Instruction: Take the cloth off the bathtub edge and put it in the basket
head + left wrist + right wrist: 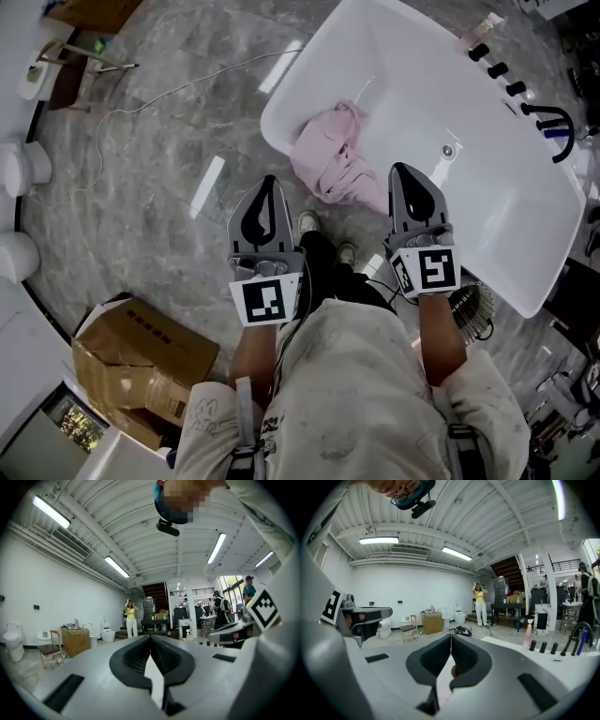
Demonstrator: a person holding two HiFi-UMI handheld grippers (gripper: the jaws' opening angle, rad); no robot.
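A crumpled pink cloth [330, 157] hangs over the near edge of the white bathtub [487, 206], partly inside it. Both grippers are held side by side in front of the person, over the floor just short of the tub. The left gripper [270, 183] points toward the floor below the cloth, jaws shut and empty. The right gripper [403, 171] is level with the cloth's right side, also shut with nothing held. A dark wire basket [472, 312] peeks out beside the tub at the right. In the left gripper view the left gripper [151, 638] shows closed tips, as does the right gripper [451, 637].
A cardboard box [141, 361] lies on the floor at lower left. White toilets [23, 169] and a chair [66, 70] stand at the far left, with a cable [187, 89] across the marble floor. A black faucet [553, 122] and knobs [497, 67] sit on the tub's far rim.
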